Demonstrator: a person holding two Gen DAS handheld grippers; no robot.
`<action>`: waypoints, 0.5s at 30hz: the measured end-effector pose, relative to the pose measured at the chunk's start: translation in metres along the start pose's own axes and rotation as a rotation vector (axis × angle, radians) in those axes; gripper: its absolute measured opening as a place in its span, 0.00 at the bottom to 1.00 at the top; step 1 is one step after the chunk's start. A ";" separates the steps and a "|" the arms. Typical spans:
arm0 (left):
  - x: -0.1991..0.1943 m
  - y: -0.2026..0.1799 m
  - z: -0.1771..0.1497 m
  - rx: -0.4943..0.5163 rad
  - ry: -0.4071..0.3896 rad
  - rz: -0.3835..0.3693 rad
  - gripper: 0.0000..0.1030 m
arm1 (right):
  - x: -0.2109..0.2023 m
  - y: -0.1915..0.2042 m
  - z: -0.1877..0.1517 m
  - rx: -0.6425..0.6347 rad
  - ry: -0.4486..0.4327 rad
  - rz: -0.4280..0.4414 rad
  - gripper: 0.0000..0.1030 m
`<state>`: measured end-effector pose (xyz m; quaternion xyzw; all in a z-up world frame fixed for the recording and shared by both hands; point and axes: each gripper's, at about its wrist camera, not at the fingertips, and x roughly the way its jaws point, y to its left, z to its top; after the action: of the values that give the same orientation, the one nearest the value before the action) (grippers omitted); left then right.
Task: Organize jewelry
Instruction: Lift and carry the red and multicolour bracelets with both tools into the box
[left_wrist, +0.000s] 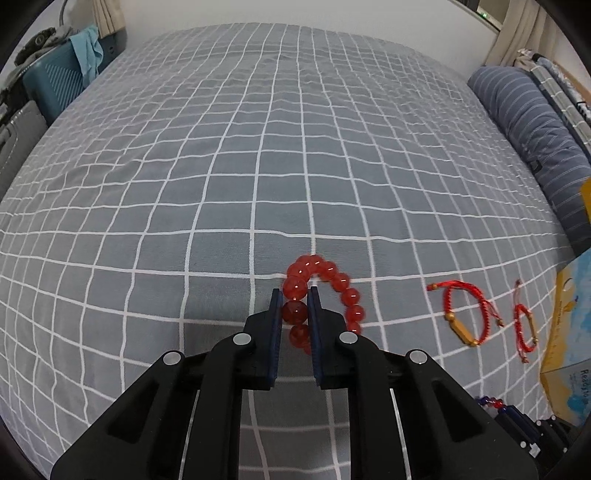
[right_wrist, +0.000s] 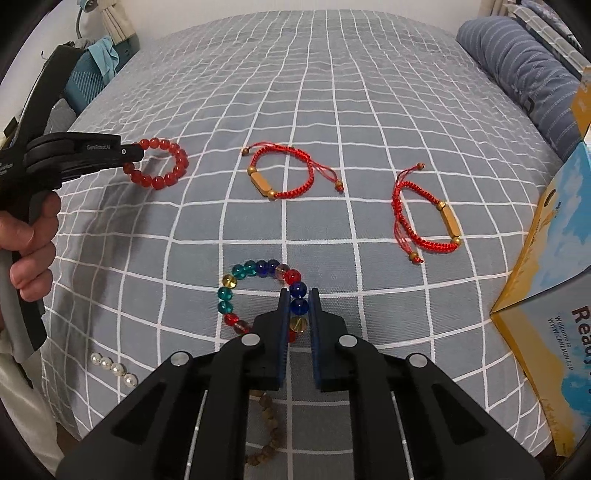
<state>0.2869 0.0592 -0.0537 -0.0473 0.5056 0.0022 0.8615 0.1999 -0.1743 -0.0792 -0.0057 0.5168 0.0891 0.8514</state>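
My left gripper is shut on a red bead bracelet, one bead pinched between its blue pads; from the right wrist view this gripper holds that bracelet lifted a little off the checked bedspread. My right gripper is shut on a multicoloured glass-bead bracelet, gripping its blue beads. Two red cord bracelets with wooden beads lie beyond, one in the middle and one to the right. They also show at the right of the left wrist view.
A yellow and blue cardboard box stands at the right edge. A short pearl strand lies near the bed's front left edge, and a brown wooden bead string lies under my right gripper. A striped pillow lies at the far right. A person's hand holds the left gripper.
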 end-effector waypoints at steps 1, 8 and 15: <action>-0.003 -0.001 -0.001 0.002 -0.005 -0.001 0.12 | -0.002 0.000 0.000 -0.001 -0.005 0.001 0.09; -0.028 -0.004 -0.004 0.008 -0.033 -0.017 0.12 | -0.018 0.001 0.002 -0.005 -0.038 0.011 0.09; -0.046 -0.011 -0.008 0.024 -0.050 -0.015 0.12 | -0.031 0.000 0.004 -0.012 -0.069 0.009 0.09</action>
<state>0.2577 0.0499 -0.0163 -0.0408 0.4835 -0.0090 0.8743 0.1891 -0.1783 -0.0504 -0.0054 0.4868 0.0964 0.8682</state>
